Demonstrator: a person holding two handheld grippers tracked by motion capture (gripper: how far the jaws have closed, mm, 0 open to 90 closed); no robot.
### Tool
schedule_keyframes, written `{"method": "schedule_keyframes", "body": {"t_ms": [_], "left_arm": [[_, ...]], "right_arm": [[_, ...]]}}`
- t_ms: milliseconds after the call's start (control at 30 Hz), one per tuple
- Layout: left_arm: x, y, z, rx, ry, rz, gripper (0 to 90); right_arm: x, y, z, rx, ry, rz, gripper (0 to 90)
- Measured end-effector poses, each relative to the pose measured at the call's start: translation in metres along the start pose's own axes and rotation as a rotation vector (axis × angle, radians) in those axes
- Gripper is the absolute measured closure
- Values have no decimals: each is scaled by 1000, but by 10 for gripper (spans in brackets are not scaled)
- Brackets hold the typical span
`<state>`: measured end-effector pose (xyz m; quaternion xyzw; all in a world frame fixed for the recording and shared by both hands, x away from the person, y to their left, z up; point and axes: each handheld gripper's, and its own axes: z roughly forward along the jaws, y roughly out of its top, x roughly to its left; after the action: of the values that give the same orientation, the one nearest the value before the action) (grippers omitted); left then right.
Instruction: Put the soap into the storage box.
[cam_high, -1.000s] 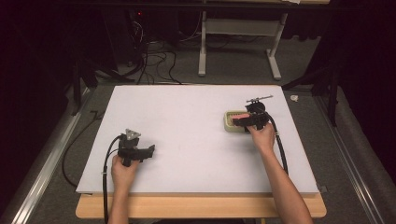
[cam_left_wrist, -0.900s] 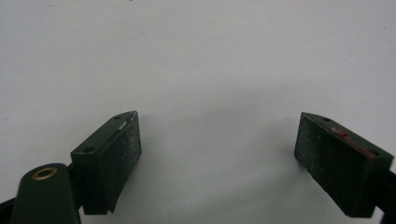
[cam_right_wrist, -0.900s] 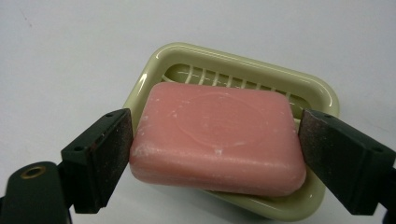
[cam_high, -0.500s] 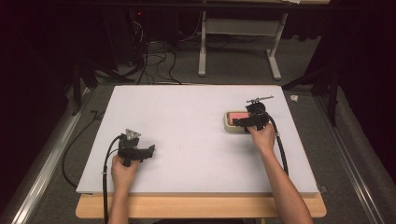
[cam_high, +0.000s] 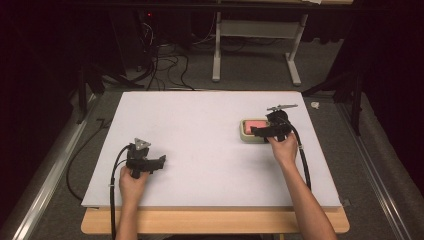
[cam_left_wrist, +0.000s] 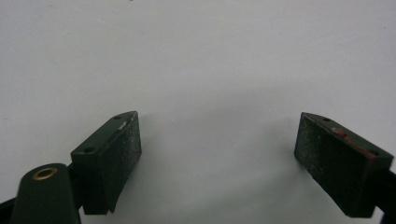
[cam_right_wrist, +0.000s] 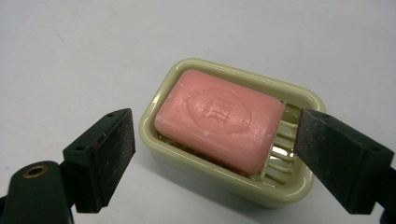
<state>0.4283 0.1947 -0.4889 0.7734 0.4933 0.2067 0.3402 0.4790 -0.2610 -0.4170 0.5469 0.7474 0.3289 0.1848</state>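
A pink soap bar (cam_right_wrist: 219, 117) lies in a pale green soap dish (cam_right_wrist: 187, 158) with a slatted bottom. The dish (cam_high: 246, 135) sits on the white table at the right of the high view, the soap (cam_high: 253, 124) showing inside it. My right gripper (cam_right_wrist: 215, 161) is open, its jaws standing on either side of the dish's near end without touching it. It hovers at the dish's right edge (cam_high: 260, 131) in the high view. My left gripper (cam_high: 159, 162) is open near the front left, with bare table between its jaws (cam_left_wrist: 217, 161).
The white table top (cam_high: 200, 130) rests on a wooden board (cam_high: 215, 220). Beyond the far edge stand a white table frame (cam_high: 255, 45) and loose cables (cam_high: 165, 65) on the floor. A small white object (cam_high: 315, 105) lies off the far right corner.
My right gripper has backed a little toward the person, uncovering more of the soap in the dish. The left gripper has stayed put.
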Motion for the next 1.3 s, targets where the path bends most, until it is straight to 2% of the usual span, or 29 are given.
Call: {"method": "schedule_keyframes", "body": {"t_ms": [233,800,1300], "left_arm": [[0,0,0,0,0,0,151],[0,0,0,0,0,0,151],[0,0,0,0,0,0,151]], "right_arm": [[4,1,-13,-40,-1,-23,135],[9,-2,-31,-83,-5,-42,138],[8,-11,-49,-119,-6,-53,140]]}}
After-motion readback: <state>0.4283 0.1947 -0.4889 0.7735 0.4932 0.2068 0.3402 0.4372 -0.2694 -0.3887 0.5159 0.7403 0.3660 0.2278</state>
